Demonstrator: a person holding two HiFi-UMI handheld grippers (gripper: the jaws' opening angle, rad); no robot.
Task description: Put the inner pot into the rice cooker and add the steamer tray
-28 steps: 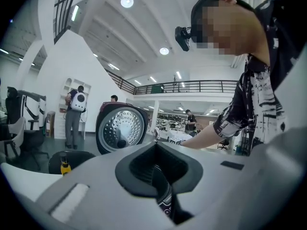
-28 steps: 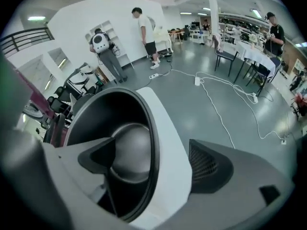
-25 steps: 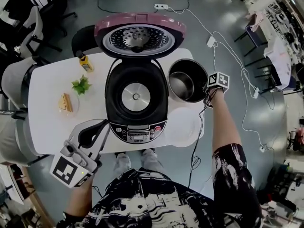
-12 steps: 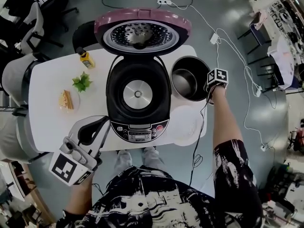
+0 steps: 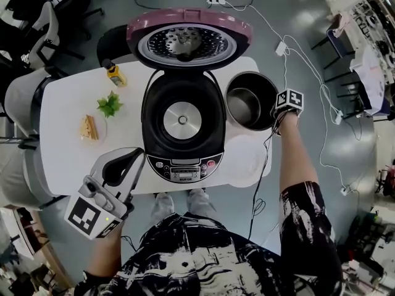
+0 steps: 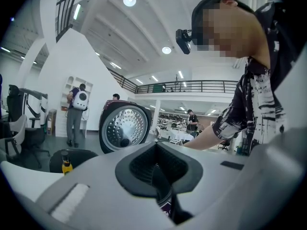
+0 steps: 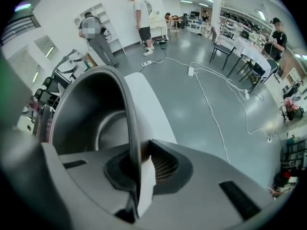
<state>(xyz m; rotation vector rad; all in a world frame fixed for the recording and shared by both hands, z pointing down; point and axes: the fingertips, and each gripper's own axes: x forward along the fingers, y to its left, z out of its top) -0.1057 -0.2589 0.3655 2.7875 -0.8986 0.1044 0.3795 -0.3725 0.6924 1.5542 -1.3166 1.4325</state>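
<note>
The white table [image 5: 62, 134] lies under and ahead of both grippers. The rice cooker [image 5: 182, 119] stands open between them, just right of the left gripper [image 5: 137, 157], its cavity empty and its lid [image 5: 188, 39] raised at the far side. The inner pot [image 5: 250, 103] sits on the table beside the cooker. The right gripper [image 5: 274, 118] points steeply down and its jaws are clamped on the pot's right rim. A pale round tray [image 5: 244, 159] lies on the near side of that gripper. The left gripper's jaws are closed and hold nothing. Beyond it and to its left are a sandwich [image 5: 89, 128], a green sprig [image 5: 109, 105] and a small bottle [image 5: 113, 76].
</note>
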